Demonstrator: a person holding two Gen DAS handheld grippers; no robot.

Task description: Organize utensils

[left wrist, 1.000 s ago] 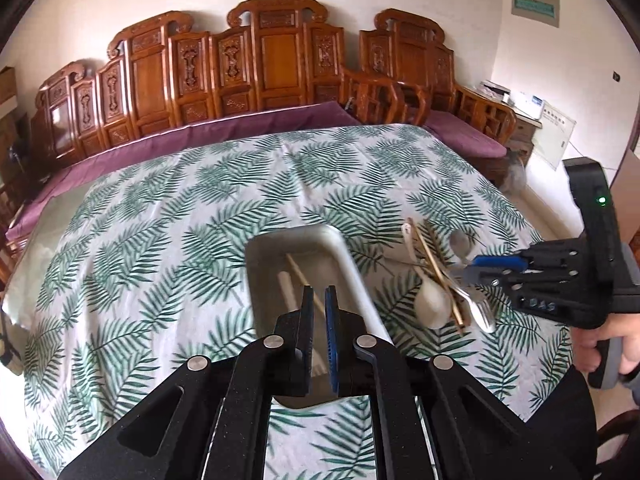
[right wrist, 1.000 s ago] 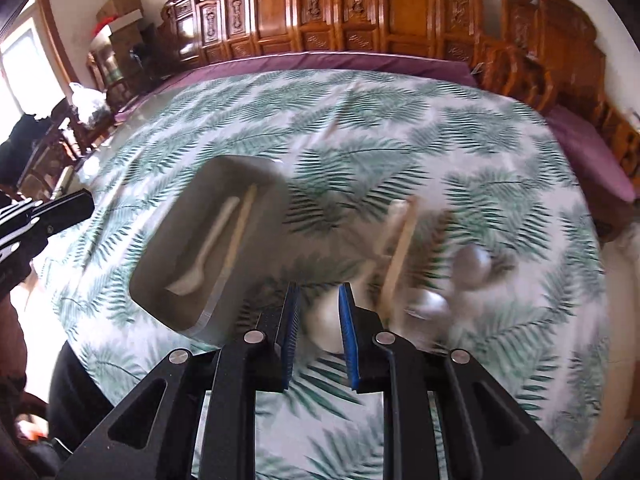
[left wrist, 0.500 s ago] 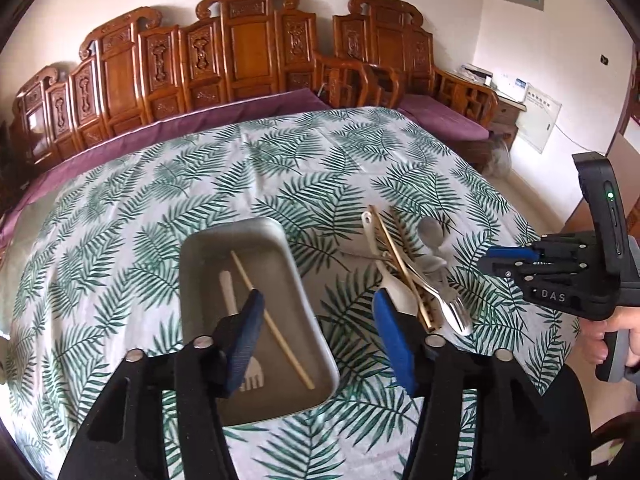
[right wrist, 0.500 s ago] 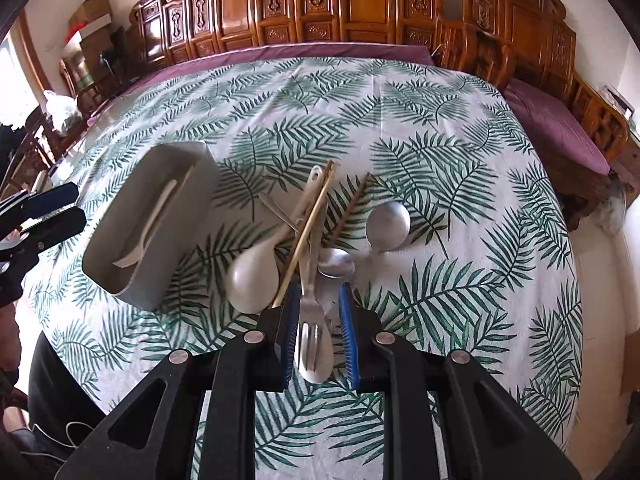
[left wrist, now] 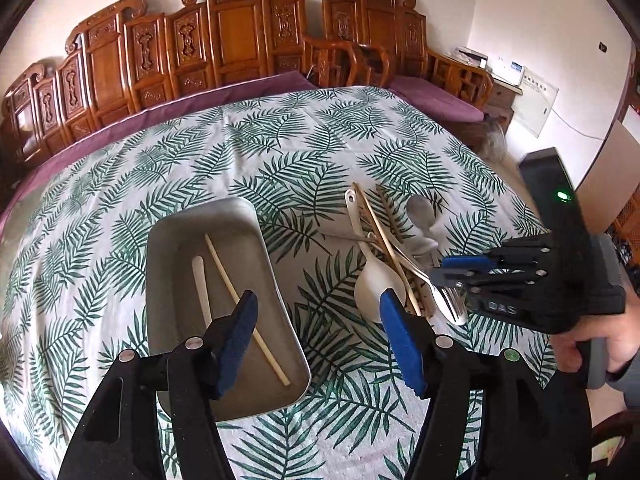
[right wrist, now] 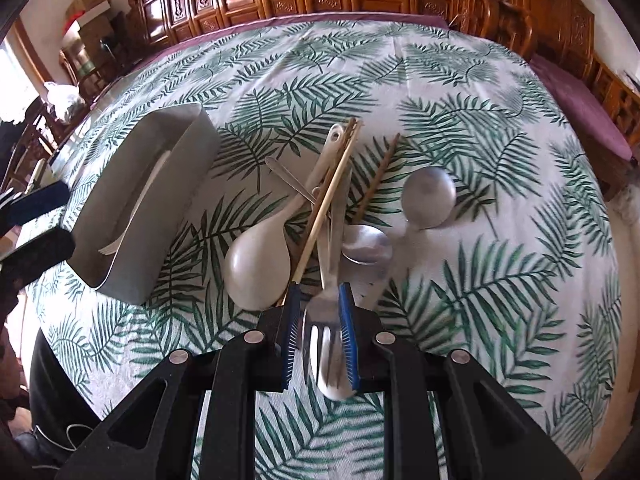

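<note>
right wrist view: right gripper (right wrist: 319, 314) narrowly straddles the fork (right wrist: 326, 344); left gripper (left wrist: 316, 312) opening, empty.

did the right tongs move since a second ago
Yes. The right tongs came down toward the utensil pile, now straddling the metal fork beside the white spoon.

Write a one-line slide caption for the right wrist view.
Right gripper straddles a metal fork in the utensil pile beside the grey tray.

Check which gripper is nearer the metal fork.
Right. The right gripper has its fingers either side of the metal fork in the pile. The left gripper, fingers opening and empty, hangs by the grey tray.
</note>
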